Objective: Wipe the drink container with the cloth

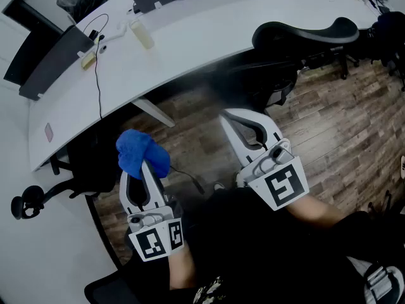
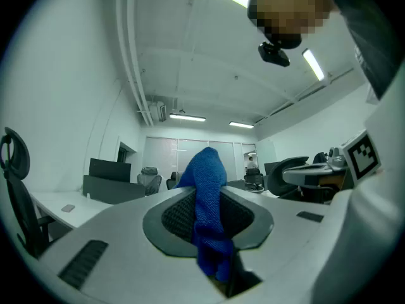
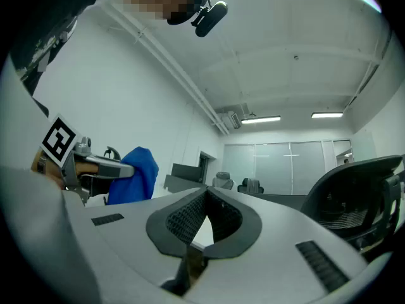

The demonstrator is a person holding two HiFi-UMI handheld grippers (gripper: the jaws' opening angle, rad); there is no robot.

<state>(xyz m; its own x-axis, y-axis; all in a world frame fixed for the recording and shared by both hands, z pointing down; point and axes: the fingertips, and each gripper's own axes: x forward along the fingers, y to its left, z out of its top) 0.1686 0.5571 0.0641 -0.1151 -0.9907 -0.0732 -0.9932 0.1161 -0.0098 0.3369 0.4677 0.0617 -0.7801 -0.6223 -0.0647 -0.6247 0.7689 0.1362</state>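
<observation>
**Open-plan office with long desks and swivel chairs**

Ahead of the left gripper (image 1: 144,168) and the right gripper (image 1: 239,122) runs a long curved white desk (image 1: 190,37). It carries dark monitors (image 1: 54,59) and a trailing cable (image 1: 98,75). A black office chair (image 1: 304,33) stands just beyond the right one on wood-plank flooring (image 1: 354,125). Further out past the jaws, more desk chairs (image 2: 150,179) sit before a glass partition wall (image 3: 291,163) under ceiling strip lights (image 3: 261,119).
</observation>
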